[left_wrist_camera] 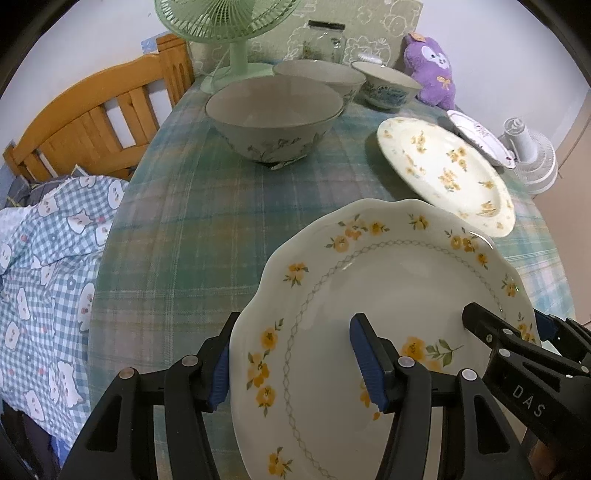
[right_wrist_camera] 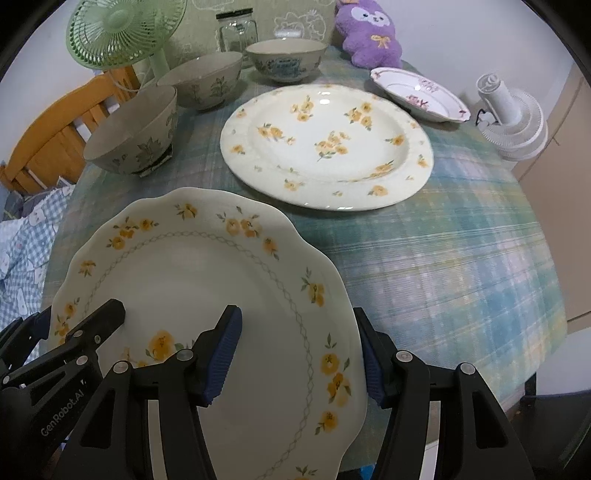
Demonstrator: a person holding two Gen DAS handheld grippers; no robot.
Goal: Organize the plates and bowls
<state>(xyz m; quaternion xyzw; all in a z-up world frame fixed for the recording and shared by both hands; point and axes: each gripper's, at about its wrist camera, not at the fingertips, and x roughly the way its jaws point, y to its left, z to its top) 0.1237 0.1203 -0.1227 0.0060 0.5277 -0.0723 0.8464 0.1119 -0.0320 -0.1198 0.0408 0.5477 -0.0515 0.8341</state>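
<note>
A scalloped white plate with yellow flowers (left_wrist_camera: 388,288) (right_wrist_camera: 184,280) is held at the near table edge, raised a little off the plaid tablecloth (right_wrist_camera: 443,258). My left gripper (left_wrist_camera: 295,369) (right_wrist_camera: 74,317) is shut on its left rim, one pad outside the edge and one on the plate's face. On the right rim my right gripper (right_wrist_camera: 299,358) (left_wrist_camera: 513,321) is shut the same way. Beyond lies a larger yellow-flowered plate (right_wrist_camera: 325,147) and a small pink-flowered plate (right_wrist_camera: 417,92). Three bowls stand at the back left: near (left_wrist_camera: 273,110), middle (left_wrist_camera: 321,74), far (left_wrist_camera: 388,85).
A green fan (left_wrist_camera: 229,22), a glass jar (left_wrist_camera: 325,40) and a purple plush toy (left_wrist_camera: 432,70) line the table's back. A white fan (right_wrist_camera: 513,114) stands past the right edge. A wooden headboard (left_wrist_camera: 92,122) and checked bedding (left_wrist_camera: 44,258) lie left of the table.
</note>
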